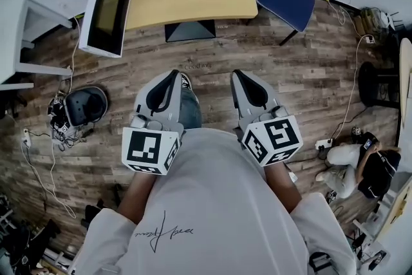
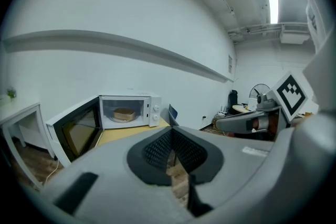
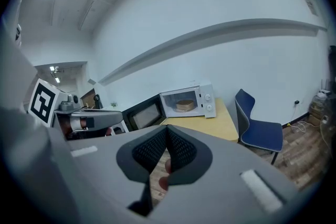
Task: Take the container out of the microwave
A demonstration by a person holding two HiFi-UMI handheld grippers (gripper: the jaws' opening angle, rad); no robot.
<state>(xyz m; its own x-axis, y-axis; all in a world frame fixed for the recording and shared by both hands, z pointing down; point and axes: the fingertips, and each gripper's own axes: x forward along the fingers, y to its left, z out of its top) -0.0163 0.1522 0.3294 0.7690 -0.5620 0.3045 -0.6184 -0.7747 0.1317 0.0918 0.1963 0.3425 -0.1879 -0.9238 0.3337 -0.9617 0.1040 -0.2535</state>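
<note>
The container (image 2: 124,113), a low tan box, sits inside the microwave (image 2: 152,110), whose door (image 2: 79,131) hangs open, on the yellow surface (image 3: 215,126) well ahead. The left gripper (image 2: 171,138) and right gripper (image 3: 167,138) both have their jaws clenched on nothing. The box looks light and thin-walled, likely to flex, so gripping across its side walls and keeping it level seems safest.

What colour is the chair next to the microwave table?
The chair is dark blue, clearest in the right gripper view.
</note>
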